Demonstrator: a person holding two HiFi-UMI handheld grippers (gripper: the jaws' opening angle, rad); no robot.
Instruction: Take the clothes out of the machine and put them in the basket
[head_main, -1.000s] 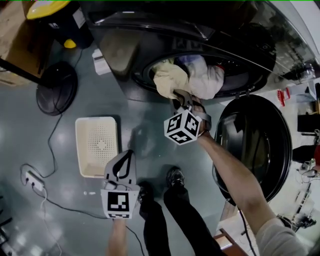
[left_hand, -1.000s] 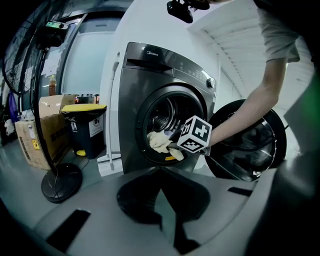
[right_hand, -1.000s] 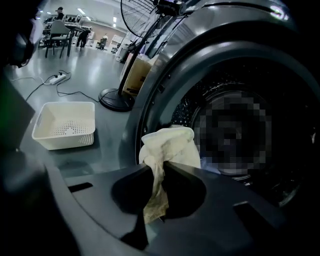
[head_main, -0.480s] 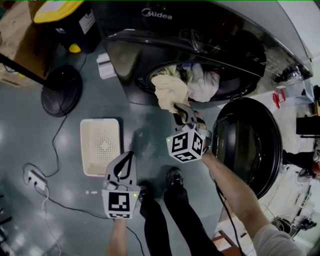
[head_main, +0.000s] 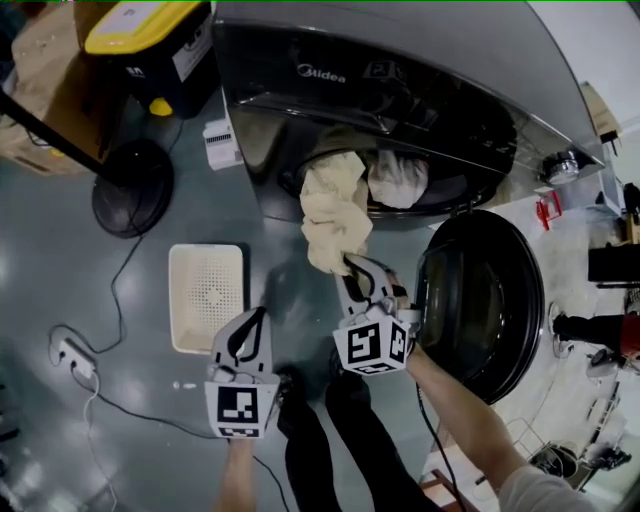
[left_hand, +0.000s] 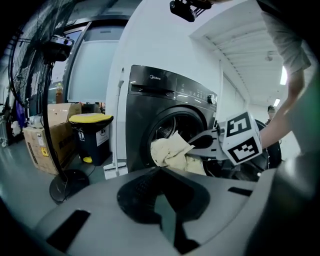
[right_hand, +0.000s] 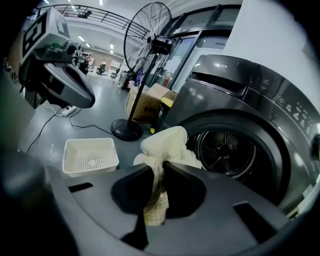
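The dark grey washing machine (head_main: 400, 90) stands with its round door (head_main: 490, 300) swung open. A cream cloth (head_main: 333, 215) hangs out of the drum opening, and a white garment (head_main: 398, 180) lies behind it inside. My right gripper (head_main: 352, 268) is shut on the cream cloth's lower end (right_hand: 165, 145), which bunches between its jaws (right_hand: 157, 167) in front of the drum (right_hand: 227, 152). My left gripper (head_main: 250, 325) hovers over the floor beside the cream basket (head_main: 206, 297), shut with nothing in it (left_hand: 160, 171). The basket (right_hand: 90, 155) holds nothing.
A standing fan's round base (head_main: 132, 185) and a black bin with a yellow lid (head_main: 150, 45) stand left of the machine. A power strip (head_main: 70, 360) and its cable lie on the floor. The person's legs (head_main: 330, 430) are below the grippers.
My right gripper has drawn back from the drum towards the person, pulling the cream cloth out with it. The left gripper has stayed near the basket.
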